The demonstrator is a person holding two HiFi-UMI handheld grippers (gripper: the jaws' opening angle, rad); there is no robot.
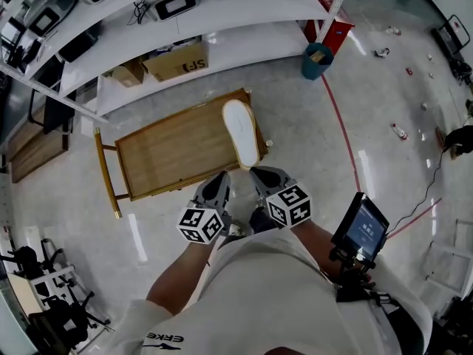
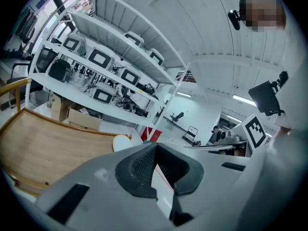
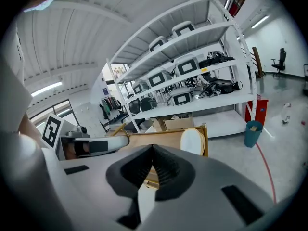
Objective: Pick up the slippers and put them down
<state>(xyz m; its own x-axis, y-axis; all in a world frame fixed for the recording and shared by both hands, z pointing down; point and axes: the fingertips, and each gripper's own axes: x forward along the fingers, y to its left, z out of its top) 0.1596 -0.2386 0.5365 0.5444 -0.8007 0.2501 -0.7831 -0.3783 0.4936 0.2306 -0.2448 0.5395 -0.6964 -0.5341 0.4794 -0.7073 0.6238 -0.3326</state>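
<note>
A white slipper [image 1: 241, 132] lies on the right end of a low wooden trolley [image 1: 166, 154]. It also shows as a pale oval in the left gripper view [image 2: 121, 142] and the right gripper view [image 3: 192, 141], where a tan edge sits just behind it. I cannot tell whether a second slipper lies under it. My left gripper [image 1: 219, 184] and right gripper [image 1: 264, 176] hang side by side close to my body, short of the trolley's near edge. Both are shut with nothing between the jaws [image 2: 155, 148] [image 3: 153, 150].
White shelving [image 1: 185, 21] with monitors and cables runs behind the trolley, and cardboard boxes [image 1: 177, 61] sit on its lowest shelf. A teal bin [image 1: 316, 60] stands at the shelf's right end beside a red floor line [image 1: 341, 124]. A dark screen [image 1: 360, 228] is at my right hip.
</note>
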